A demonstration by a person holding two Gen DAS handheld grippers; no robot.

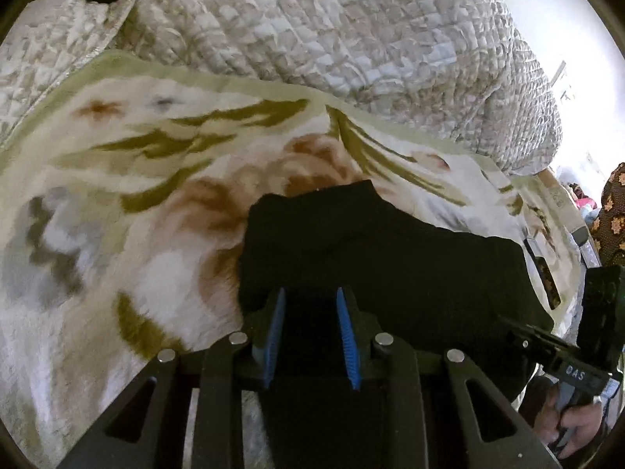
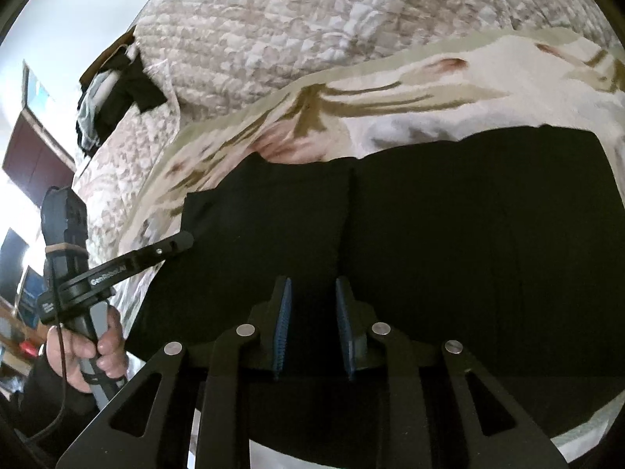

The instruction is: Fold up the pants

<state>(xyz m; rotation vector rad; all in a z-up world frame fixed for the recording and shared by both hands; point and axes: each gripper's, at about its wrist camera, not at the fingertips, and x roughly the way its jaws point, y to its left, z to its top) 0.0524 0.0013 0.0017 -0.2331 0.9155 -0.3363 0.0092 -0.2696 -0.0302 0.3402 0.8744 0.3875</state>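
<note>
- Left wrist view, far left: just flowered blanket (image 1: pixel 117 195) over there, with a quilted cover (image 1: pixel 312 19) bunched up behind it.
- Centre now, down along the left gripper (image 1: pixel 311 312): blue pads (image 1: pixel 275 328) set a modest way apart, dark cloth filling the gap. Cannot tell whether pinching a fold or merely hovering over it, black against black.
- Just beyond the tips: black pants (image 1: pixel 390 254) lying on the blanket as a compact dark slab, far edge humped rather than flat.
- Right edge: right gripper (image 1: pixel 508 322) reaching in low over the pants' near right side, with a hand (image 1: pixel 574 426) wrapped round its grip.
- Over to the right wrist view, left side: left gripper again, tip touching the pants' left corner.
- Middle: a layer edge (image 2: pixel 347 215) running up the cloth, so judged already doubled at least once and lying wide across the blanket.
- Dead centre: right gripper pads spread apart above the cloth, no fold seen caught between them, so read as let go.
- Step in hand, as a guess: between folds, smoothing or re-gripping.
- Next move calls for a firm pinch on one end at both corners, a lift clear of the blanket, and a level carry across to the other end, keeping edges matched.
</note>
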